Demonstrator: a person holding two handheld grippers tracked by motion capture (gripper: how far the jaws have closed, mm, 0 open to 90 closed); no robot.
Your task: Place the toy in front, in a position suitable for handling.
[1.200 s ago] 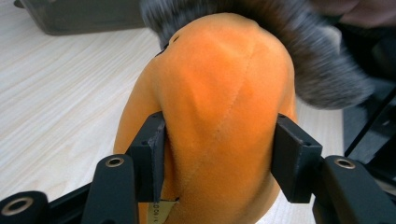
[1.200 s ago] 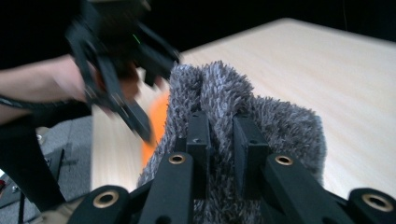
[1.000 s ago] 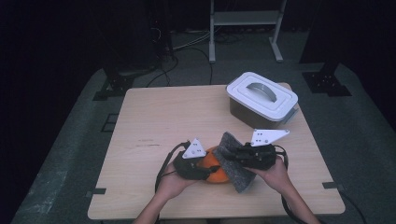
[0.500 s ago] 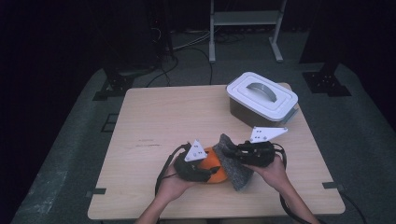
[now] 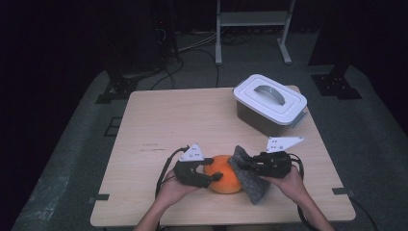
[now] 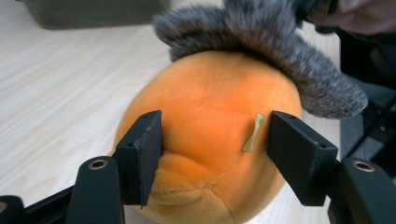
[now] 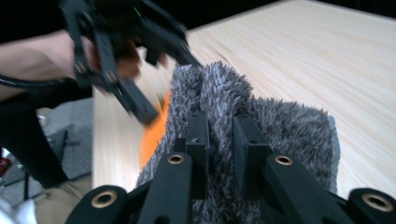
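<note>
An orange plush ball (image 5: 224, 176) (image 6: 210, 121) lies on the table near the front edge. My left gripper (image 5: 211, 178) (image 6: 215, 140) reaches it from the left; its jaws have just been opening and stand on either side of the ball, which bulges between them without being pinched. A grey furry cloth (image 5: 251, 182) (image 7: 261, 121) drapes over the ball's right side and down onto the table. My right gripper (image 5: 241, 164) (image 7: 219, 135) is shut on a raised fold of that cloth. In the right gripper view the left gripper (image 7: 133, 100) is blurred beyond the cloth.
A grey box with a white handled lid (image 5: 269, 103) stands at the back right of the wooden table (image 5: 168, 125). The person's hands come in over the front edge. A metal stand (image 5: 252, 19) and cables lie on the dark floor behind.
The left jaws have spread wider around the orange ball. The cloth has slid off to the right, so more of the ball is bare. Both hands have stayed in nearly the same place.
</note>
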